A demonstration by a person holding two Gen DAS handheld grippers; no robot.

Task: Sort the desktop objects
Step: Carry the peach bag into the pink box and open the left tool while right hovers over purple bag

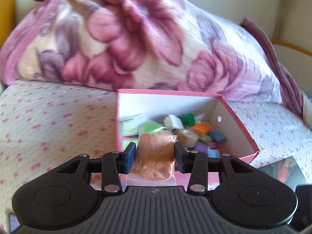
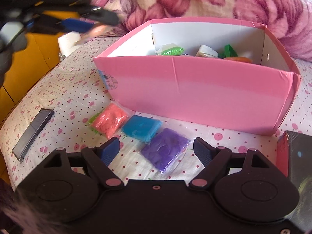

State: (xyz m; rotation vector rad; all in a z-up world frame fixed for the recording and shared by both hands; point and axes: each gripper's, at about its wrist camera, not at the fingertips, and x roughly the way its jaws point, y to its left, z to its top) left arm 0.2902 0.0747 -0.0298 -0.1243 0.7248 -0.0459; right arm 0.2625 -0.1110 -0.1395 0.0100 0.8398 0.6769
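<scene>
My left gripper [image 1: 155, 155] is shut on a clear bag of tan-orange clay [image 1: 154, 156] and holds it in the air just before the near left corner of the pink box [image 1: 241, 120]. The box holds several coloured clay bags and small items. My right gripper [image 2: 156, 150] is open and empty, low over the bed in front of the box [image 2: 195, 93]. A purple clay bag [image 2: 165, 148] lies between its fingers. A blue bag [image 2: 141, 127] and a coral bag [image 2: 109, 120] lie to its left. The left gripper shows blurred at the upper left [image 2: 78, 24].
A flowered pink pillow [image 1: 136, 35] lies behind the box. A flat dark metal bar [image 2: 33, 132] lies on the cherry-print sheet [image 2: 64, 89] at left. A dark box with a red edge [image 2: 296, 156] stands at right. A yellow cabinet [image 2: 37, 58] is beyond the bed's left edge.
</scene>
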